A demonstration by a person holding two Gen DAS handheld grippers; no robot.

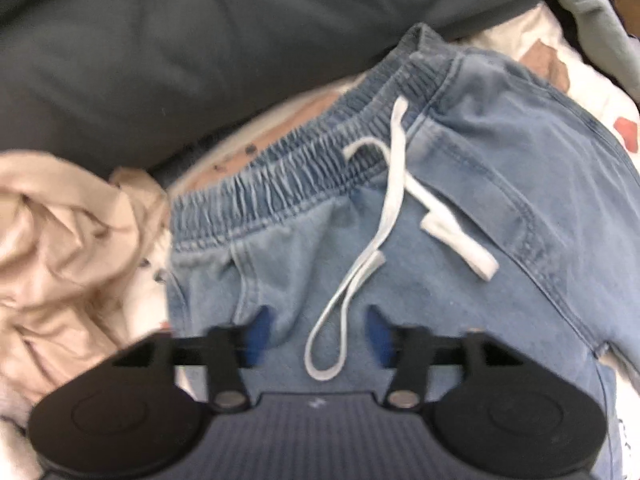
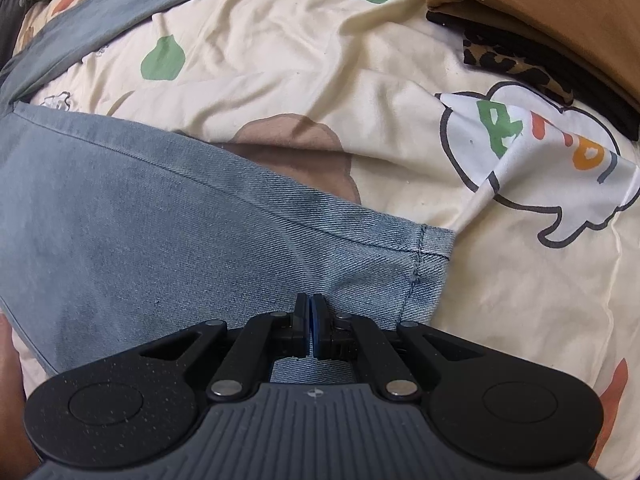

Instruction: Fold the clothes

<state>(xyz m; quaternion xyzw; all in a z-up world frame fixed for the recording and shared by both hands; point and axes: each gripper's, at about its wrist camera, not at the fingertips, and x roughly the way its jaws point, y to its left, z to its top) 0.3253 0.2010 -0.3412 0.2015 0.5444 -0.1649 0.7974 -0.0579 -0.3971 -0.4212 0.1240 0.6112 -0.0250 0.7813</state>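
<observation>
Light blue jeans (image 1: 460, 184) lie on a printed bedspread, their elastic waistband (image 1: 304, 160) toward the top of the left wrist view. A white drawstring (image 1: 388, 208) trails down over the front. My left gripper (image 1: 318, 332) hovers over the jeans below the waistband, open, with the drawstring's loop and denim between its blue pads (image 1: 260, 332). The picture is blurred. In the right wrist view a jeans leg (image 2: 160, 216) lies flat with its hem (image 2: 430, 264) at the right. My right gripper (image 2: 311, 316) is shut just over the leg near that hem. No cloth shows between its pads.
A crumpled beige garment (image 1: 60, 240) lies left of the jeans. A dark grey cushion (image 1: 200, 40) lies beyond the waistband. Folded brown (image 2: 540, 8) and leopard-print clothes (image 2: 512, 64) are stacked at the top right of the bedspread (image 2: 320, 60). A hand (image 2: 8, 380) shows at the left edge.
</observation>
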